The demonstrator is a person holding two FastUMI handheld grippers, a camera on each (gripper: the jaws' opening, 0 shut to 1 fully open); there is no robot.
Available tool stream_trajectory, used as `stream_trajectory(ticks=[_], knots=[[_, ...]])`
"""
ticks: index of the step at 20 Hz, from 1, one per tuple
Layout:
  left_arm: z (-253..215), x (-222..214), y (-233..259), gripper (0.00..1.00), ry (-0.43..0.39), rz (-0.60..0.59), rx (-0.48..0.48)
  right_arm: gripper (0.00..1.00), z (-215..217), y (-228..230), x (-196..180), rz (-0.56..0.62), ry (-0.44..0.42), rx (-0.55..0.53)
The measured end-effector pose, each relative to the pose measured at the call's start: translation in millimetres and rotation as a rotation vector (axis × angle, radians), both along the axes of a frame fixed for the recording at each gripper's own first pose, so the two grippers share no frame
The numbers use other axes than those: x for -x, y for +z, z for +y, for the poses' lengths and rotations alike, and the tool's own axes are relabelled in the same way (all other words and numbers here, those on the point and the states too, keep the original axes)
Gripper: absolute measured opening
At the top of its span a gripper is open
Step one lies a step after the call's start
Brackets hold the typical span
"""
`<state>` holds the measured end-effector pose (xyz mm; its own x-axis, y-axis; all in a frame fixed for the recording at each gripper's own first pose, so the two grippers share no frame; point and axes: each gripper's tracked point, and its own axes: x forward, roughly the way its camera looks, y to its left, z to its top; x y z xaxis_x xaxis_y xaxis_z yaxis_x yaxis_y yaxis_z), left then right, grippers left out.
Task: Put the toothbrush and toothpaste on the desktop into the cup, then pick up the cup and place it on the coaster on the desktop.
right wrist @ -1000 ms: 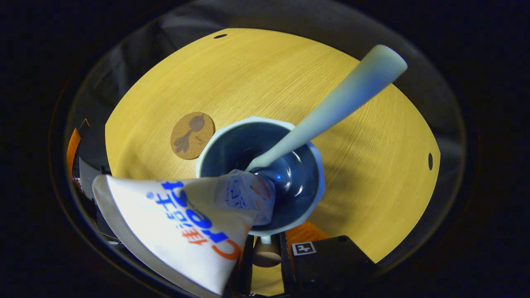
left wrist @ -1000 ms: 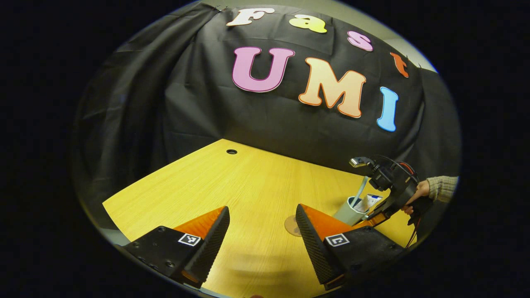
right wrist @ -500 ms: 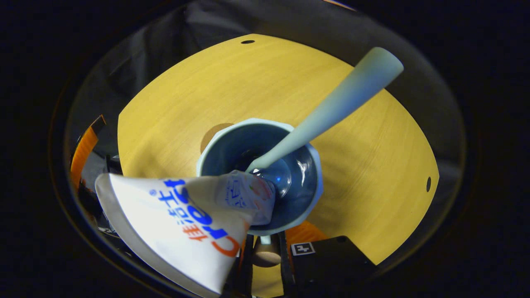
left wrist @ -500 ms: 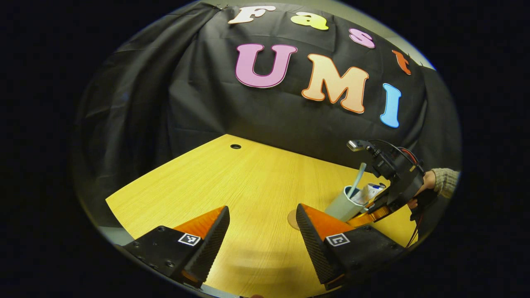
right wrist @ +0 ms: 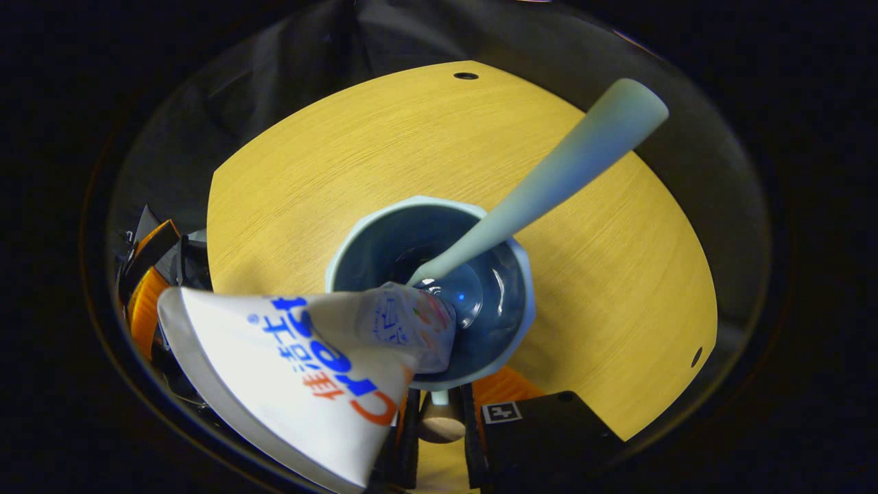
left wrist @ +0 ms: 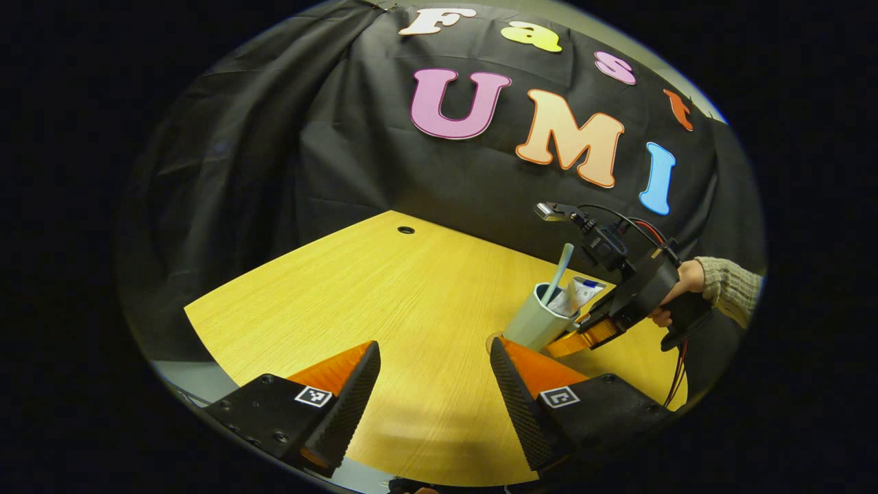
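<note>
The pale blue cup (left wrist: 531, 322) hangs tilted in my right gripper (left wrist: 569, 341), which is shut on its wall near the rim. A toothbrush (left wrist: 557, 271) and a white toothpaste tube (left wrist: 575, 295) stand in it. Seen from above, the cup (right wrist: 511, 274) has the toothbrush handle (right wrist: 562, 165) leaning out to the upper right. The toothpaste tube (right wrist: 295, 370) leans out to the lower left, and my right gripper (right wrist: 439, 405) sits at the near rim. A sliver of the round coaster (left wrist: 490, 341) peeks out by the cup's base. My left gripper (left wrist: 433, 346) stands open over the table.
The yellow wooden table (left wrist: 384, 295) has a cable hole (left wrist: 406, 230) near its far corner. A hand in a knitted sleeve (left wrist: 727, 295) holds the right gripper. My left gripper (right wrist: 147, 288) sits at the table's left edge in the right gripper view.
My right gripper has carried the cup leftward over the coaster, which has slid out of sight beneath the cup in the right gripper view. The left gripper has stayed open.
</note>
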<state>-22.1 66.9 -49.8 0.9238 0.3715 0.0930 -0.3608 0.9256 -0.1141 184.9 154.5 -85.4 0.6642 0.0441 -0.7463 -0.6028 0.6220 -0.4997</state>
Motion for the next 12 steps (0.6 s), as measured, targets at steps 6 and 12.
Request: stream_trajectory(ticks=[6, 12], knots=[[21, 12, -10, 0.94, 0.052, 0.007, 0.033, 0.31, 9, -16, -9, 0.036, 0.001, 0.03], [26, 9, -9, 0.94, 0.054, 0.006, 0.051, 0.31, 7, -19, -14, 0.049, -0.018, 0.027]])
